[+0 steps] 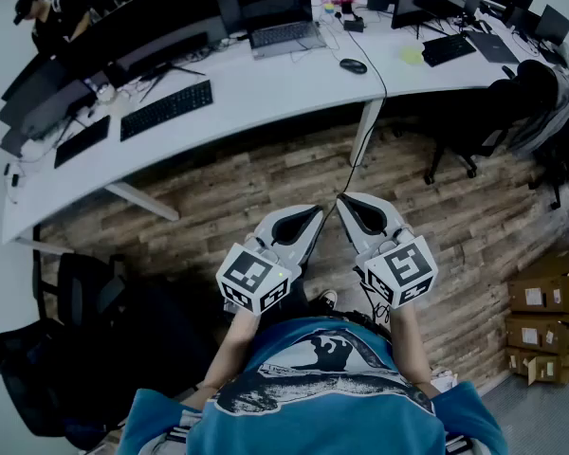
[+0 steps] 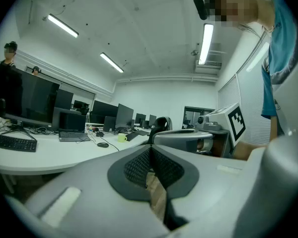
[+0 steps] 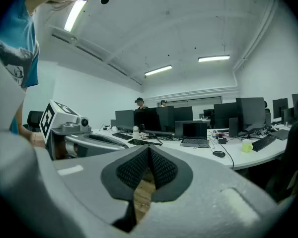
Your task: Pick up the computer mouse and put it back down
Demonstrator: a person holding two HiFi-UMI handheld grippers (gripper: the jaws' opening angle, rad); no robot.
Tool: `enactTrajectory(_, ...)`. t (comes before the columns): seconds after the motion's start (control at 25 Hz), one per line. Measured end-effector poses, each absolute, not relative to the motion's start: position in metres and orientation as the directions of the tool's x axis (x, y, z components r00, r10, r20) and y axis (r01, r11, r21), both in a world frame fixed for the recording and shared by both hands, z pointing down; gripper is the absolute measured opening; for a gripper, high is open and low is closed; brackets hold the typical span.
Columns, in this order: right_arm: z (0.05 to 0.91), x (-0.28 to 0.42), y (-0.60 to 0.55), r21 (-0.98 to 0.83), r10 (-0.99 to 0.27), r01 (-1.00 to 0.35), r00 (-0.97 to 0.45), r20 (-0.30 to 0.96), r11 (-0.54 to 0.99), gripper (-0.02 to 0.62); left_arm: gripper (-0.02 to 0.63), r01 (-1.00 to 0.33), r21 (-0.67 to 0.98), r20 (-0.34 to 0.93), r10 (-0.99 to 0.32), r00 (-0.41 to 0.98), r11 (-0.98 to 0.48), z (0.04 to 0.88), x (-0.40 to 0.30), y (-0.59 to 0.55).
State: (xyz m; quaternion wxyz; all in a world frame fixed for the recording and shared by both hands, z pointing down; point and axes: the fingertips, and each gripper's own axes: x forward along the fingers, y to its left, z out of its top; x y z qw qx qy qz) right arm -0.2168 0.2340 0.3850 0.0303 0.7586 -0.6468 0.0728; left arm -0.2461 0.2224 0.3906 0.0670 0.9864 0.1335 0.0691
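The black computer mouse point(image 1: 354, 65) lies on the long white desk point(image 1: 266, 93), right of an open laptop, with its cable running off the front edge. It is small in the left gripper view point(image 2: 103, 145) and in the right gripper view point(image 3: 219, 153). Both grippers hang side by side over the wooden floor, well short of the desk, and point toward it. My left gripper point(image 1: 318, 212) point(image 2: 150, 150) is shut with nothing between its pads. My right gripper point(image 1: 345, 201) point(image 3: 149, 150) is likewise shut and empty.
On the desk are a laptop point(image 1: 284, 27), a black keyboard point(image 1: 167, 109), several monitors and a yellow-green mug point(image 1: 412, 55). Black office chairs point(image 1: 512, 112) stand at the right, another chair point(image 1: 85, 292) at the left. Cardboard boxes point(image 1: 541, 330) sit low right. A person point(image 1: 47, 17) is behind the desk.
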Motion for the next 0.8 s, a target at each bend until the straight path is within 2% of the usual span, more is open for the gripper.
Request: enactTrajectory(0.8, 0.405, -0.222, 0.259, -0.118, -0.978, -0.983, 0.121, 0.168, -0.142, 0.002, 0.015, 0.241, 0.159, 0.159, 0.266, 0.951, -0.957, 0.405, -0.246, 0.247)
